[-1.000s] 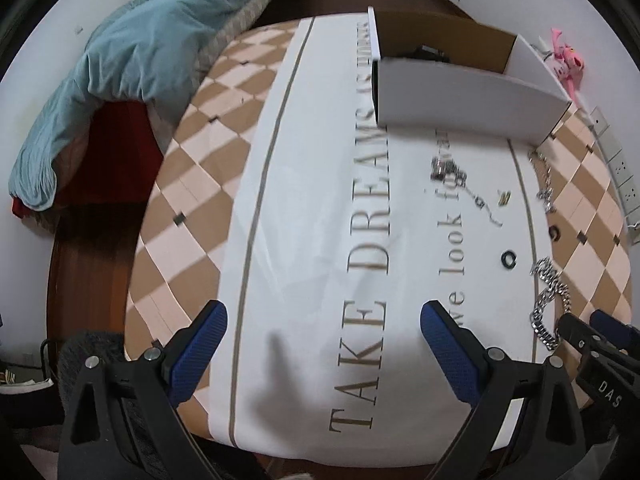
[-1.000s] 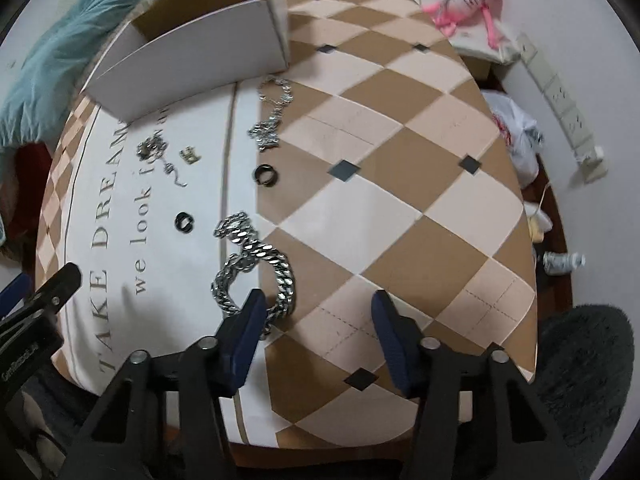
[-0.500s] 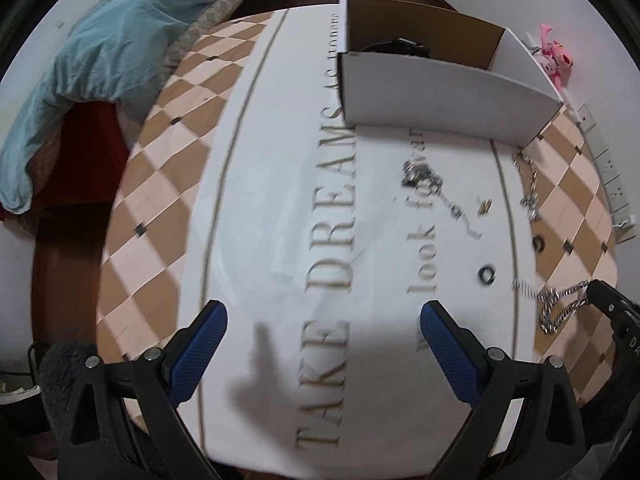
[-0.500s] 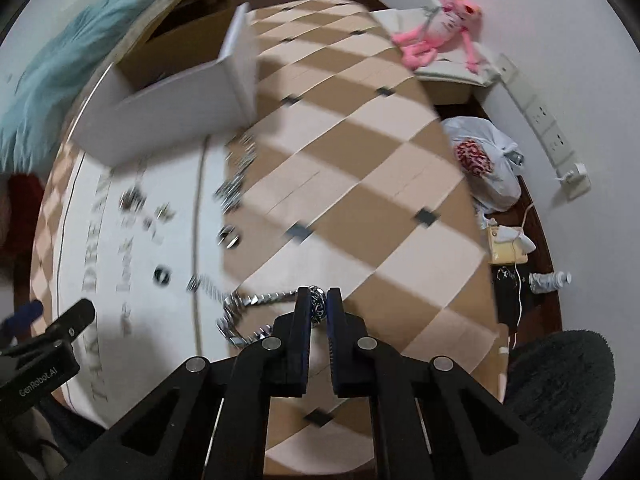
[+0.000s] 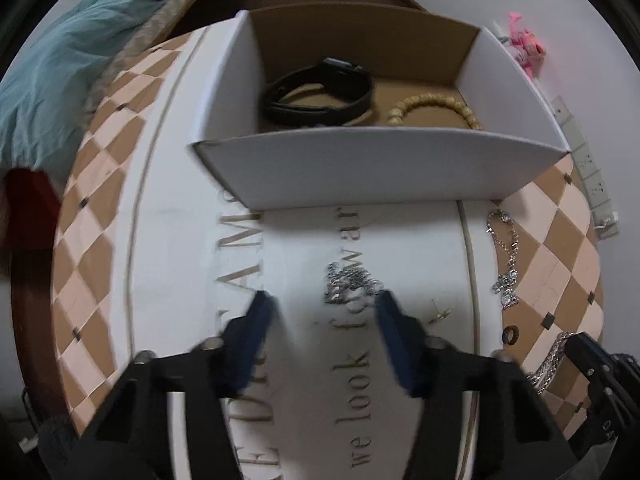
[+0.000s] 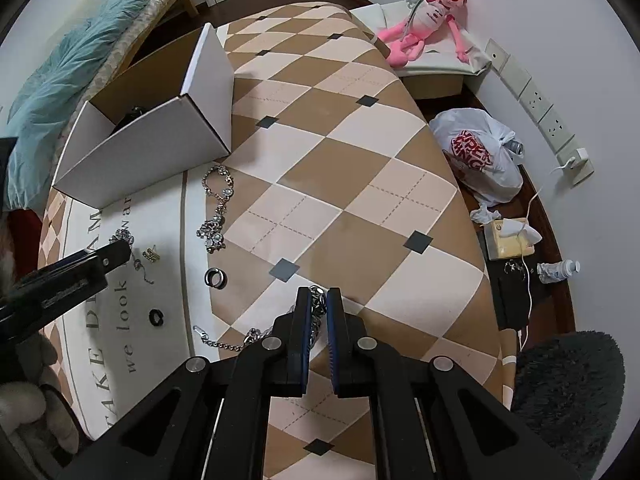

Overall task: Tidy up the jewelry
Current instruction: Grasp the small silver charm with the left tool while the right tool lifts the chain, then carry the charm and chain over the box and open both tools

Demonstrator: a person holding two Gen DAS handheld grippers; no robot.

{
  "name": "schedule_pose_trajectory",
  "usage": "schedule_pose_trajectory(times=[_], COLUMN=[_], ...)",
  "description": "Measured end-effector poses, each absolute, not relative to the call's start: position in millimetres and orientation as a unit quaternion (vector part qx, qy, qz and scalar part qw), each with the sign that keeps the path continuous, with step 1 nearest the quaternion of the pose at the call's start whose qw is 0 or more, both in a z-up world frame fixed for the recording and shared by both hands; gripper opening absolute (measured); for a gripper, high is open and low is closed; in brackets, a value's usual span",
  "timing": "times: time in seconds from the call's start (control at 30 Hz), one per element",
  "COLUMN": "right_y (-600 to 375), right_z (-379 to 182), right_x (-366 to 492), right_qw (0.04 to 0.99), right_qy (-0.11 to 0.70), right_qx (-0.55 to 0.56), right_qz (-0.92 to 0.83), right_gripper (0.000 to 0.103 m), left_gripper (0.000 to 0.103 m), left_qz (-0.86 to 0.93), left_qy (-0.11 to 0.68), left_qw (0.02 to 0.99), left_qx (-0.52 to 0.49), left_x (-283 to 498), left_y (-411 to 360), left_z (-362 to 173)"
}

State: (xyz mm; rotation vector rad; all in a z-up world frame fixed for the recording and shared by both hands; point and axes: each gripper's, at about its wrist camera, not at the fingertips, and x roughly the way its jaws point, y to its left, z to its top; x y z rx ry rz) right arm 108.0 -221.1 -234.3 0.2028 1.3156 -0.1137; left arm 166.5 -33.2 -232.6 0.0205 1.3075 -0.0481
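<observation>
My right gripper is shut on a thick silver chain; the chain's tail trails on the cloth to the left. It also shows in the left wrist view at the right edge. My left gripper is open, its blue fingers either side of a small silver chain cluster. A white cardboard box stands ahead and holds a black strap and a beige bead bracelet.
A rhinestone chain, gold earrings, a steel ring and a black ring lie on the tablecloth. Beyond the table's right edge are a plastic bag, a pink plush and a wall socket strip.
My left gripper has moved forward toward the box and narrowed around the small chain cluster. My right gripper has closed on the thick chain and lifted it.
</observation>
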Motion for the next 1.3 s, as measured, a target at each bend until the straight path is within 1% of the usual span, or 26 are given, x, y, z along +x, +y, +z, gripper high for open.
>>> schedule_pose_trajectory(times=[0.03, 0.07, 0.1, 0.13, 0.23, 0.37, 0.53, 0.73, 1.03, 1.07, 1.17, 1.3], right_y=[-222, -222, -222, -223, -224, -220, -212, -205, -186, -183, -174, -165], right_z=[-235, -237, -237, -237, -232, -212, -180, -141, -79, -72, -55, -44], right_x=[108, 108, 108, 108, 107, 106, 103, 108, 137, 143, 162, 191], right_qw=[0.784, 0.783, 0.782, 0.781, 0.782, 0.79, 0.801, 0.814, 0.834, 0.837, 0.844, 0.85], right_qy=[0.611, 0.613, 0.614, 0.615, 0.613, 0.603, 0.586, 0.566, 0.527, 0.522, 0.51, 0.502], right_qx=[0.095, 0.095, 0.095, 0.097, 0.102, 0.113, 0.118, 0.121, 0.124, 0.123, 0.115, 0.103], right_qz=[-0.053, -0.053, -0.053, -0.052, -0.045, -0.021, 0.013, 0.048, 0.104, 0.11, 0.121, 0.123], right_gripper=[0.008, 0.008, 0.008, 0.008, 0.008, 0.008, 0.007, 0.007, 0.007, 0.004, 0.004, 0.004], left_gripper=[0.032, 0.017, 0.011, 0.007, 0.007, 0.007, 0.007, 0.007, 0.007, 0.007, 0.007, 0.007], left_qz=[-0.023, -0.03, -0.036, -0.039, -0.046, -0.048, -0.054, -0.07, -0.096, -0.098, -0.109, -0.108], left_qy=[0.605, 0.602, 0.601, 0.601, 0.597, 0.584, 0.565, 0.542, 0.496, 0.49, 0.472, 0.451], left_qw=[0.796, 0.798, 0.798, 0.798, 0.801, 0.81, 0.822, 0.835, 0.859, 0.862, 0.87, 0.883], left_qx=[0.016, 0.018, 0.02, 0.022, 0.011, -0.007, -0.042, -0.059, -0.079, -0.081, -0.088, -0.073], left_x=[168, 169, 170, 170, 167, 152, 128, 110, 124, 128, 143, 170], left_y=[-34, -37, -38, -39, -37, -26, -5, 1, 18, 19, 19, 15], left_z=[-232, -231, -230, -229, -227, -211, -178, -139, -73, -65, -41, -21])
